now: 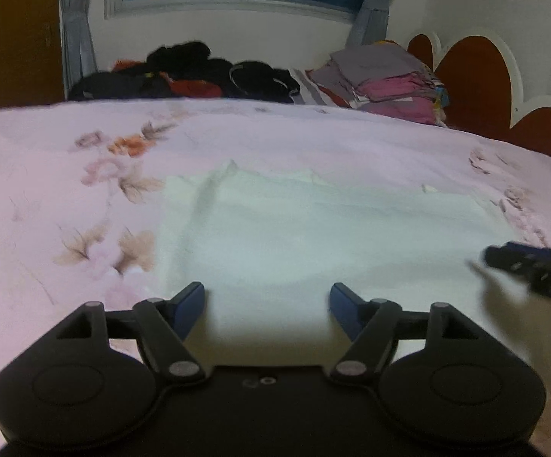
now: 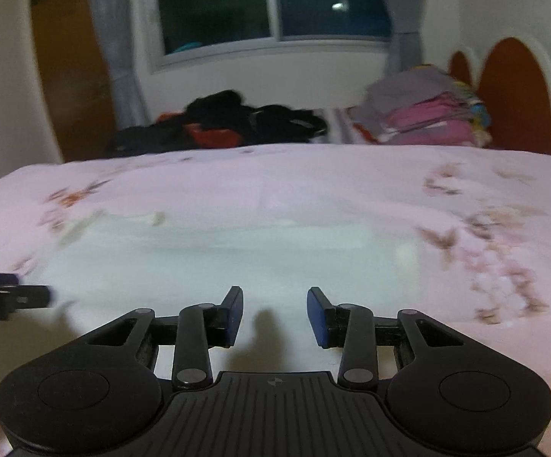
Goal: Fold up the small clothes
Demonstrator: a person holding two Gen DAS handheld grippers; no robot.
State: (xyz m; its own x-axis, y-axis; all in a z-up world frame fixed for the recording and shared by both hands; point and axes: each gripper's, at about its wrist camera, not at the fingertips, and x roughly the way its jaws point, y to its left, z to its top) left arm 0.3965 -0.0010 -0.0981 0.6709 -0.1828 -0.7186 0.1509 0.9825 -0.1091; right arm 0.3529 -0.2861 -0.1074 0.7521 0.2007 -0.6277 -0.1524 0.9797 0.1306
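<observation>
Left wrist view: white garment spread flat on the floral bedsheet; left gripper and right gripper both gape empty above its near edge (presumably staging a grasp).

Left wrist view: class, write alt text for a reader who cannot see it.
The left tongs hang open over a white garment spread flat on a pink floral bedspread. The right tongs enter at the right edge. Behind lie dark clothes and a folded stack.
</observation>
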